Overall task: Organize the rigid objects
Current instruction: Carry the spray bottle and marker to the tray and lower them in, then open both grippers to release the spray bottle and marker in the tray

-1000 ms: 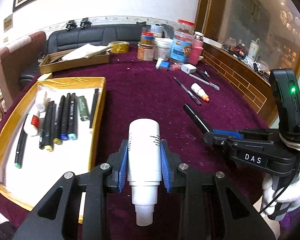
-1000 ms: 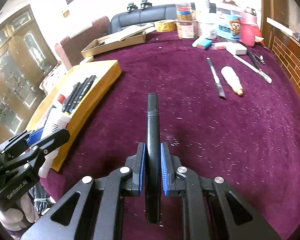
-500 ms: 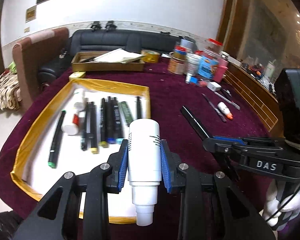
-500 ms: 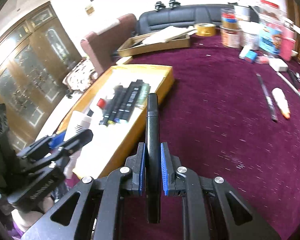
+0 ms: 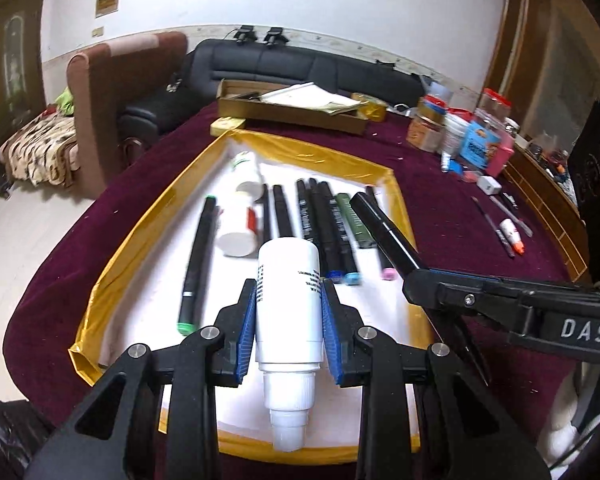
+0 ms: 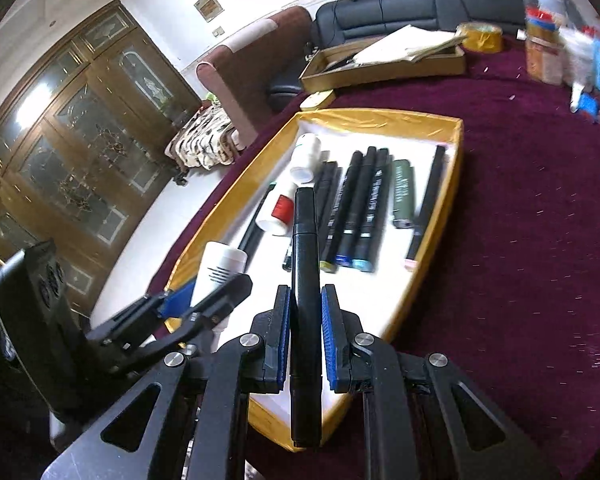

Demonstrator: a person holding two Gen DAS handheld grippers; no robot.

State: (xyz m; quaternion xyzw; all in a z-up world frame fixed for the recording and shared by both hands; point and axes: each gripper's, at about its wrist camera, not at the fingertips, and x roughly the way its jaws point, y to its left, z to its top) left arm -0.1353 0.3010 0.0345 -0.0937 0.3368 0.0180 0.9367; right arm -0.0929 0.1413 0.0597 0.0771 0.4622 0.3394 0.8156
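My left gripper [image 5: 288,332] is shut on a white plastic bottle [image 5: 289,300], cap end toward the camera, held above the near part of the gold-rimmed white tray [image 5: 308,152]. My right gripper [image 6: 306,320] is shut on a black marker [image 6: 305,264], held over the tray's near right side; the marker also shows in the left wrist view [image 5: 384,232]. In the tray lie several markers [image 5: 328,224], a green-tipped pen [image 5: 198,256] and white bottles [image 5: 240,224]. The left gripper with its bottle shows in the right wrist view [image 6: 204,300].
On the maroon table [image 5: 452,208] to the right lie a pen [image 5: 494,228], a small orange-tipped tube [image 5: 514,236] and a white block [image 5: 489,184]. Jars and cans [image 5: 456,132] stand at the back right. A cardboard box with papers [image 5: 292,108] sits behind the tray.
Both grippers have moved left from over the bare table to above the tray, each still holding its object. The tray now fills the middle of both views.
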